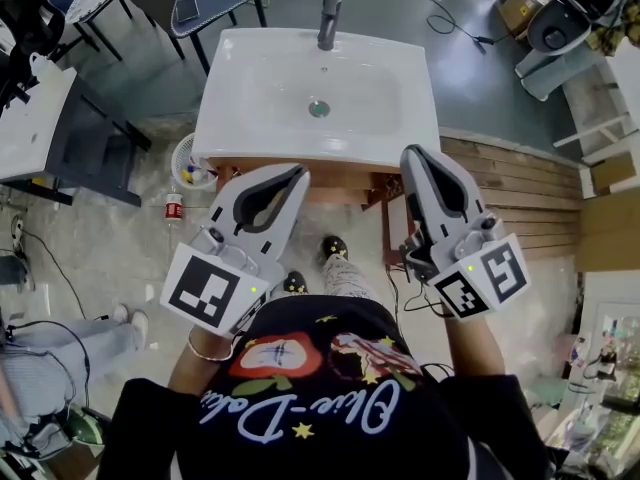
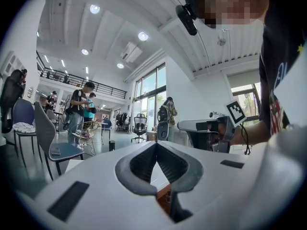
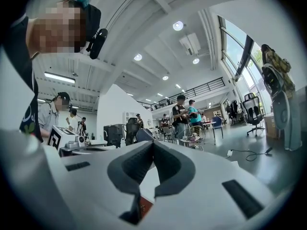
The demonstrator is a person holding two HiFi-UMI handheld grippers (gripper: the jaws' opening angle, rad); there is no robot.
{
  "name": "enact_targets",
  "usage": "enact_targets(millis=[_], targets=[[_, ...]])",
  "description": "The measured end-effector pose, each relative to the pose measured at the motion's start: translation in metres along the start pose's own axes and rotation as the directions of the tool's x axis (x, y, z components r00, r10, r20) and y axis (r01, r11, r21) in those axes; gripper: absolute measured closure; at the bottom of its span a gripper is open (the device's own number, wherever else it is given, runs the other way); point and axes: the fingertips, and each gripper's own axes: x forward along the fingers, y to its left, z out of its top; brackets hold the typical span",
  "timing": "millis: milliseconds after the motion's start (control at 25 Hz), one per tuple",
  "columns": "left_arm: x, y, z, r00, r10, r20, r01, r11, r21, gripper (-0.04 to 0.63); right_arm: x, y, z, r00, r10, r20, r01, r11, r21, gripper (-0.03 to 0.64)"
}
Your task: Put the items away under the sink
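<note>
A white sink (image 1: 260,98) with a dark faucet (image 1: 328,20) stands on a wooden cabinet (image 1: 345,176) straight ahead of me. Both grippers are held level in front of its near edge, and neither holds anything. My left gripper (image 1: 301,171) (image 2: 156,143) is shut, its tips meeting just over the cabinet front. My right gripper (image 1: 409,152) (image 3: 153,143) is shut too, close to the sink's near right corner. On the floor left of the cabinet, a white basket (image 1: 178,160) holds several items, and a small red-and-white bottle (image 1: 173,208) stands beside it.
Chairs (image 1: 200,3) stand beyond the sink at the back left, and a white table (image 1: 30,128) is at the far left. A wooden platform (image 1: 510,188) lies to the right of the cabinet. Cables (image 1: 60,278) run across the floor. Several people (image 2: 81,104) stand further off in the room.
</note>
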Motion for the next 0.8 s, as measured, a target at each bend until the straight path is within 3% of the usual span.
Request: enact_targets(millis=[800], targets=[[0.0032, 0.0050, -0.0029, 1.000, 0.008, -0.002, -0.008, 1.000, -0.015, 0.586, 0.0080, 0.0081, -0.0097, 0.998, 0.036, -0.043, -0.037, 0.999, -0.023, 0.611]])
